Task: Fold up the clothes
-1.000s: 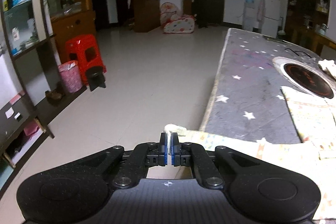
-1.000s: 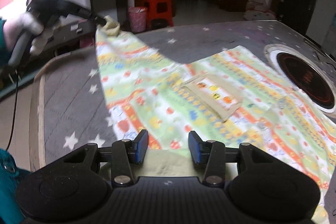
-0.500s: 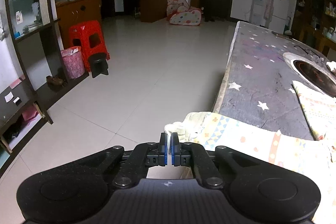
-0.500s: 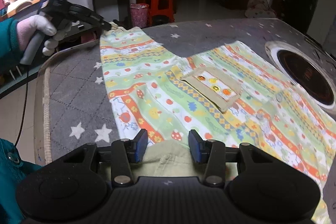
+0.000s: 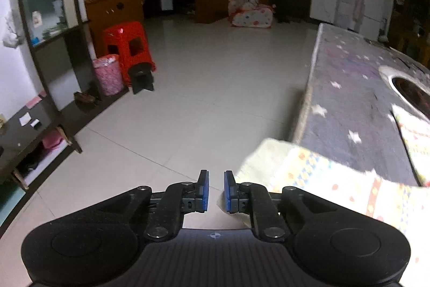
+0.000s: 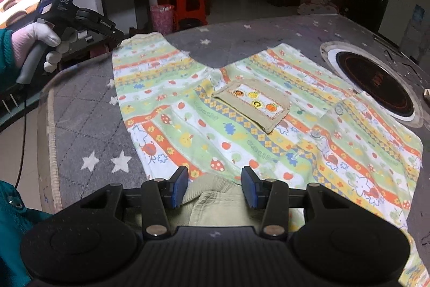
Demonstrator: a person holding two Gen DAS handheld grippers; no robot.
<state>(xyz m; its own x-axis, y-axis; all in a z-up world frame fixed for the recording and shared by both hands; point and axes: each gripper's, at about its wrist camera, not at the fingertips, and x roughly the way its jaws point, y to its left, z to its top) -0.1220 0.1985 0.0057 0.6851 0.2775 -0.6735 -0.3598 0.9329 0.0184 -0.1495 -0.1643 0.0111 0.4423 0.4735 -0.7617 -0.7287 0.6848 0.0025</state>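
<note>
— Grey quilted cloth with white stars covers the table (image 6: 80,109); what lies around it, from the left?

— A gloved hand (image 6: 40,41) holds the left gripper (image 6: 119,32) at the table's left edge, just beside the cuff of one leg of the patterned trousers (image 6: 242,120). In the left wrist view its blue pads (image 5: 204,190) stand apart with nothing between them, over bare floor; the cuff (image 5: 271,152) hangs just right of them.

— And the trousers?

— Spread flat across the table, both legs pointing away, a beige pocket (image 6: 252,104) in the middle. The ribbed waistband sits under the right gripper (image 6: 215,186), whose fingers are spread wide either side of it, not pinching.

— Further right?

— A round dark inset (image 6: 376,82) in the table; the right leg's edge touches its rim. Behind stand a pink bin (image 6: 162,18) and red stool (image 6: 188,2).

— Anything unclear?

— The waistband's near part is hidden by the gripper body.
</note>
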